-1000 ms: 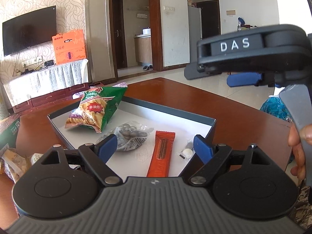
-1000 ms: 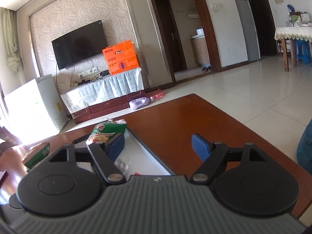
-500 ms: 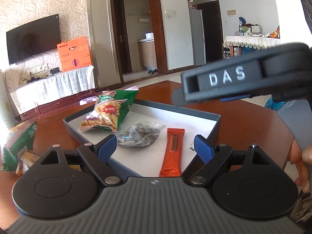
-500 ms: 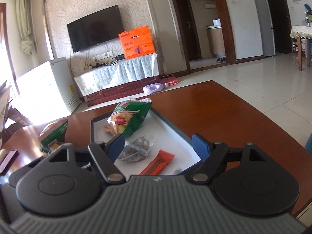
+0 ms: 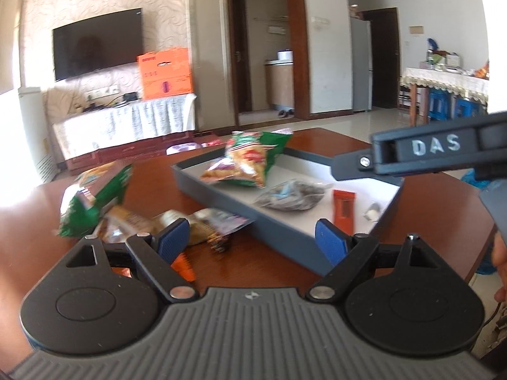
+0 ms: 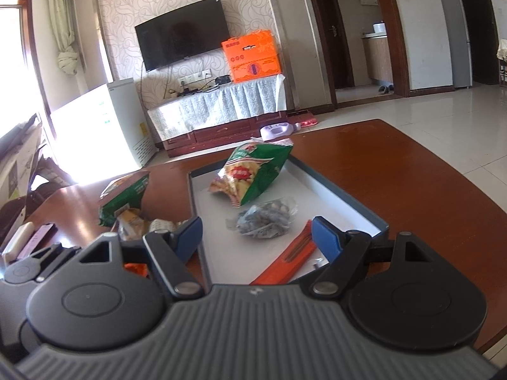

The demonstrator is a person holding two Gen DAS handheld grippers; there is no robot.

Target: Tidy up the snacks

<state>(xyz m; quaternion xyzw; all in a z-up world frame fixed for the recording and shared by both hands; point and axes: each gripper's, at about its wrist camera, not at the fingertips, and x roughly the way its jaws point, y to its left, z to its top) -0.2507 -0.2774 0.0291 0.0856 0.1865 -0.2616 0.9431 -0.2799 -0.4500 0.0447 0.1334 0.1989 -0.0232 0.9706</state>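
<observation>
the round brown wooden counter (image 6: 364, 164) carries a flat grey box with a white floor (image 6: 345, 196). in the box lie a green crinkly chip bag (image 6: 253, 174), a clear bag of dark bits (image 6: 266, 218) and a long orange bar (image 6: 291, 259). another green bag (image 5: 95, 196) lies beside the box. the left hand-held gripper (image 5: 252, 239) and right hand-held gripper (image 6: 256, 236) are both wide open, holding nothing.

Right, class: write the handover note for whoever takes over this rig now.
Left gripper: open, holding nothing, facing the loose pile.
Right gripper: open, holding nothing, over the tray's near end.
Done: green chip bag, clear nut bag, orange bar and a small white piece lie in the grey tray.
Left: second green bag and mixed wrappers on the table, beside the tray.
</observation>
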